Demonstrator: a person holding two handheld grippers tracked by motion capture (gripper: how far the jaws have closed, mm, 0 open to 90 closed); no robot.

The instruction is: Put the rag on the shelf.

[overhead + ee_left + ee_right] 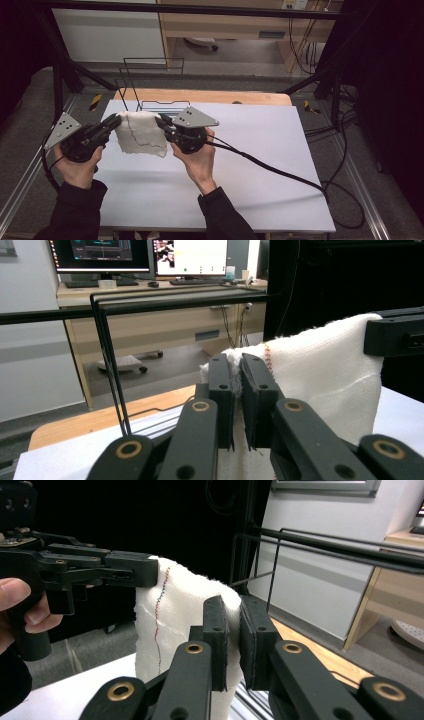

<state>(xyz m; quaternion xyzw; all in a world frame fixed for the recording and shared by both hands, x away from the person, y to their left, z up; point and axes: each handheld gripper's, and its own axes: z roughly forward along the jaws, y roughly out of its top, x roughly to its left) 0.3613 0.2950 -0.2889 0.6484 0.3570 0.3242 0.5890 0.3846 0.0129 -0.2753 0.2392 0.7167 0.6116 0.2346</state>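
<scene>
A white cloth (137, 133) with a thin dark stitched line hangs above the white table top (250, 150), stretched between both grippers. My left gripper (116, 121) is shut on its left top corner; in the left gripper view the jaws pinch the cloth (320, 370) edge at my left gripper (238, 375). My right gripper (162, 121) is shut on the right top corner; in the right gripper view the cloth (170, 615) drapes down from my right gripper (234, 617), with the other gripper gripping its far corner at upper left.
A black wire rack (152, 85) stands at the table's far edge behind the cloth. A wooden board (240, 97) runs along the back. A black cable (280, 172) trails right across the table. Black frame posts flank both sides.
</scene>
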